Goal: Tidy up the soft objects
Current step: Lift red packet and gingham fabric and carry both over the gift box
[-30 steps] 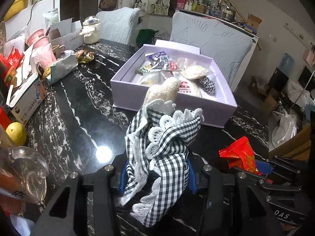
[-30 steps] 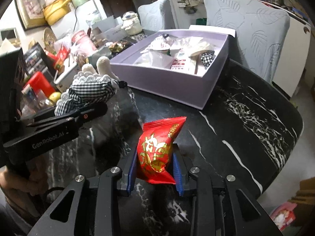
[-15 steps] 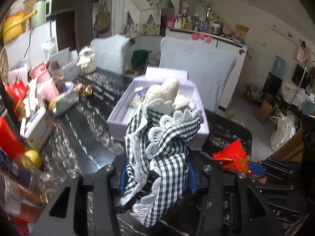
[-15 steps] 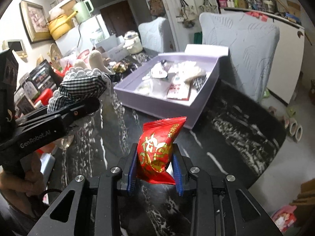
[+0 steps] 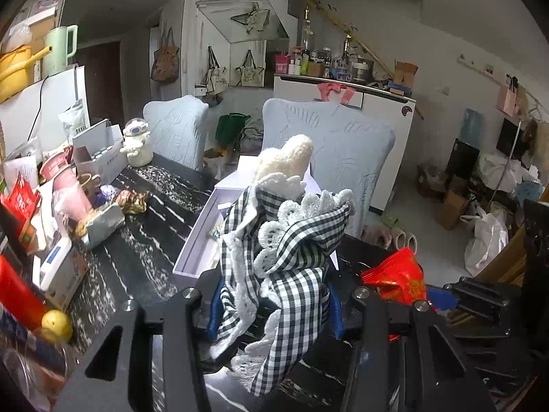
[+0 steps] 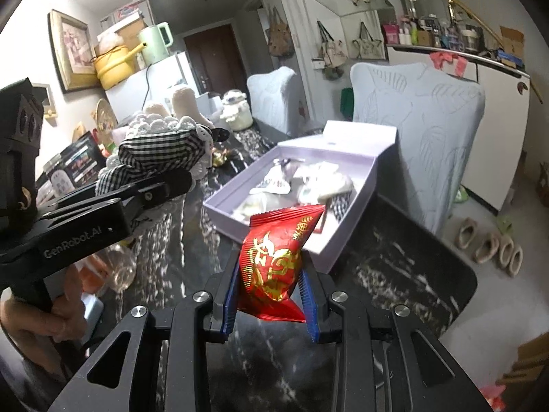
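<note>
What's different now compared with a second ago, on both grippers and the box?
Both grippers have risen off the black marble table, so the open lilac box now sits lower and farther in both views. Unchanged: the left gripper stays clamped on the black-and-white checked, lace-trimmed soft toy, the right gripper on the red foil snack packet. Nothing was released.

Two tongs, left (image 5: 274, 305) and right (image 6: 269, 302). One checked lace-trimmed cloth toy (image 5: 291, 250). One red snack packet (image 6: 278, 261). One lilac box (image 6: 350, 216) on one black marble bench (image 6: 405, 257). Two covered chairs (image 5: 343, 144), four slippers (image 6: 490, 243).
</note>
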Demonstrator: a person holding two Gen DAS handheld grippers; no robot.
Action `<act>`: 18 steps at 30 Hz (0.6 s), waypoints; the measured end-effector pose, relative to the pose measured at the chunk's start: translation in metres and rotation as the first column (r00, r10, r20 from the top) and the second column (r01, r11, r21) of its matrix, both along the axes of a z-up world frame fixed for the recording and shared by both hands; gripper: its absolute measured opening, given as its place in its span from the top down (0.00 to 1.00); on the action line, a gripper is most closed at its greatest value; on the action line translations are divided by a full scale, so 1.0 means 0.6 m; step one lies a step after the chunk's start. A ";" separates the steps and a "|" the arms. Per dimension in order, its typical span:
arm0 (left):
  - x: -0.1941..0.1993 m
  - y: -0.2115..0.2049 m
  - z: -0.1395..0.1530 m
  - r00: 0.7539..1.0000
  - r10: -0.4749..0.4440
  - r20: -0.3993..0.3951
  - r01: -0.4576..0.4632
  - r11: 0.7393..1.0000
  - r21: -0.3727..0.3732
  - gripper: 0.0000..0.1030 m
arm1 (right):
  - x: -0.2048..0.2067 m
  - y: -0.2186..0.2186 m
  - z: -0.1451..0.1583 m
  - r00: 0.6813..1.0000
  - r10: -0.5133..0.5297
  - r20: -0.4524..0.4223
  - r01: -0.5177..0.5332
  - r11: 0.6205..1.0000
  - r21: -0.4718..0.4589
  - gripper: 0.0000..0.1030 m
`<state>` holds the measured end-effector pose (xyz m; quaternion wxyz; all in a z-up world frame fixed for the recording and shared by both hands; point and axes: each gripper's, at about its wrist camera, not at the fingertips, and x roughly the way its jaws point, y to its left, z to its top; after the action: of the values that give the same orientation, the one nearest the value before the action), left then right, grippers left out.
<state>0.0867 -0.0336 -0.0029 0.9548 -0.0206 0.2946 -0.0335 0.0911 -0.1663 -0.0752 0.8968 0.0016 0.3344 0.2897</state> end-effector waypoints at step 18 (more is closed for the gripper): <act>0.142 0.004 0.024 0.999 -0.016 0.048 0.014 1.000 0.028 0.56 | 0.136 0.001 0.026 0.997 -0.039 0.068 0.039 0.999 0.005 0.70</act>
<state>0.1718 -0.0311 0.0114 0.9616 -0.0044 0.2720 -0.0370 0.1725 -0.1656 -0.0596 0.9132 -0.0003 0.3031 0.2725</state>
